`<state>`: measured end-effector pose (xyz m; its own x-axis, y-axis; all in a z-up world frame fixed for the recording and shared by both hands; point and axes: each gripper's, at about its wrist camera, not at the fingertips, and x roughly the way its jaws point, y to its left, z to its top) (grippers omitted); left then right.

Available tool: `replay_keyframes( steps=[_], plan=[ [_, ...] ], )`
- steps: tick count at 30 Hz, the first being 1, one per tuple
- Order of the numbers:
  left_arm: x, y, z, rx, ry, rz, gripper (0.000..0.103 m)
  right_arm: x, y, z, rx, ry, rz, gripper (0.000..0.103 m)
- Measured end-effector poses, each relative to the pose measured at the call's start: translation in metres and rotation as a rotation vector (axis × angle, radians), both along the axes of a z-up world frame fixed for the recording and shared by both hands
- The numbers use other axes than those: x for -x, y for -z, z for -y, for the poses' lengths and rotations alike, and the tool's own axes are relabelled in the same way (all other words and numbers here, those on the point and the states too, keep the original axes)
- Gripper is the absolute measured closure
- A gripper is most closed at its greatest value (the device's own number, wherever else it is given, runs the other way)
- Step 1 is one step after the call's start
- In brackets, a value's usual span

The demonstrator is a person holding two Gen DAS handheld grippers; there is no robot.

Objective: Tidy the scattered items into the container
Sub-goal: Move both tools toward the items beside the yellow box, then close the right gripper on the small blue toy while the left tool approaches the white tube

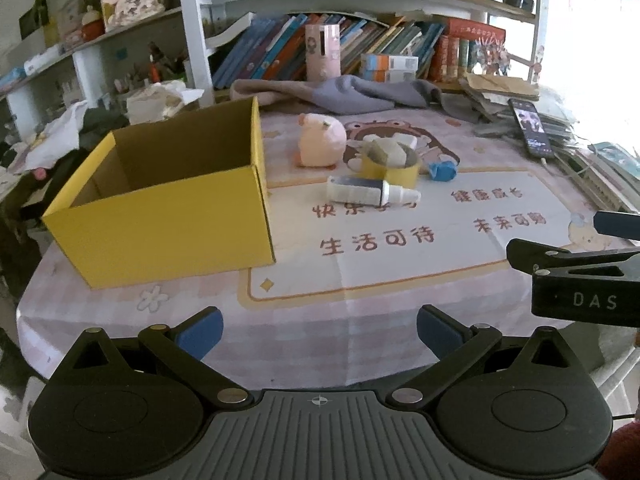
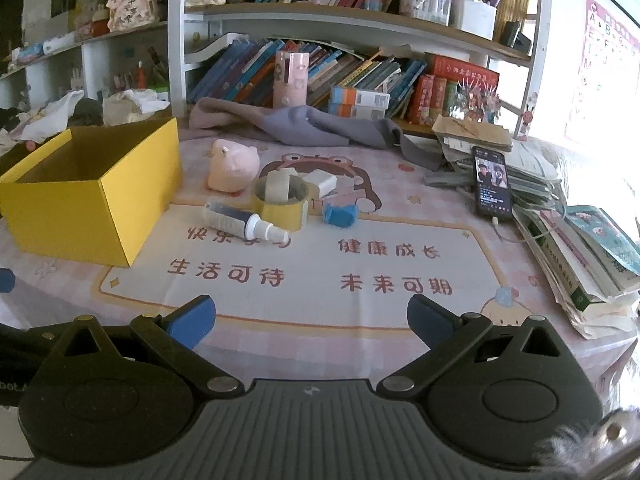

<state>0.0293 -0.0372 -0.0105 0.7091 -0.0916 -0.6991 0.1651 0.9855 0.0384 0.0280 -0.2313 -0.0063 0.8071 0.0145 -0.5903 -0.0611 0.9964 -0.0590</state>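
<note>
Two grippers hover low over the near edge of the table, and both stand wide apart with nothing between their blue pads. We see the left gripper (image 1: 318, 334) spread fully and touching nothing; the same holds for the right gripper (image 2: 310, 320). In the left wrist view, the right gripper also enters from the right edge as a black arm.

On the table (image 2: 360, 344) lies a pink checked cloth with a printed mat carrying red characters. We find the yellow box (image 1: 168, 216) on the left side, open at the top, and its inside looks bare as far as we can see. The scattered items lie together just right of the box: a pink pig toy (image 2: 233, 166), a yellow tape roll (image 2: 282, 206) with a pale block resting on its top, a white spray bottle (image 2: 244, 222) lying on its side just in front of the roll, a small blue object (image 2: 340, 214), and a white block (image 2: 321, 182) behind the roll; this last one is perhaps an eraser.

Further back, a grey cloth (image 2: 304, 126) lies crumpled before a shelf of leaning books (image 2: 352, 74). At the right, a phone (image 2: 492, 184) with a lit screen leans on a pile of papers.
</note>
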Motion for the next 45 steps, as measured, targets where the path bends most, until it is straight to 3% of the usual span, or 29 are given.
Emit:
replay_keyframes(
  steps=[11, 25, 37, 45],
  plan=[
    [-0.018, 0.000, 0.015, 0.044, 0.099, 0.019, 0.000, -0.019, 0.000, 0.007, 0.000, 0.004, 0.004, 0.000],
    [-0.063, 0.003, 0.043, 0.068, 0.154, 0.022, 0.000, -0.067, 0.001, 0.029, 0.017, 0.011, -0.009, 0.000],
    [-0.111, 0.011, 0.069, 0.084, 0.126, -0.028, 0.000, -0.116, 0.002, 0.056, 0.020, -0.012, -0.030, 0.000],
    [-0.135, 0.015, 0.078, 0.072, 0.048, -0.066, 0.000, -0.152, 0.009, 0.067, -0.003, -0.079, -0.070, 0.000]
  ],
)
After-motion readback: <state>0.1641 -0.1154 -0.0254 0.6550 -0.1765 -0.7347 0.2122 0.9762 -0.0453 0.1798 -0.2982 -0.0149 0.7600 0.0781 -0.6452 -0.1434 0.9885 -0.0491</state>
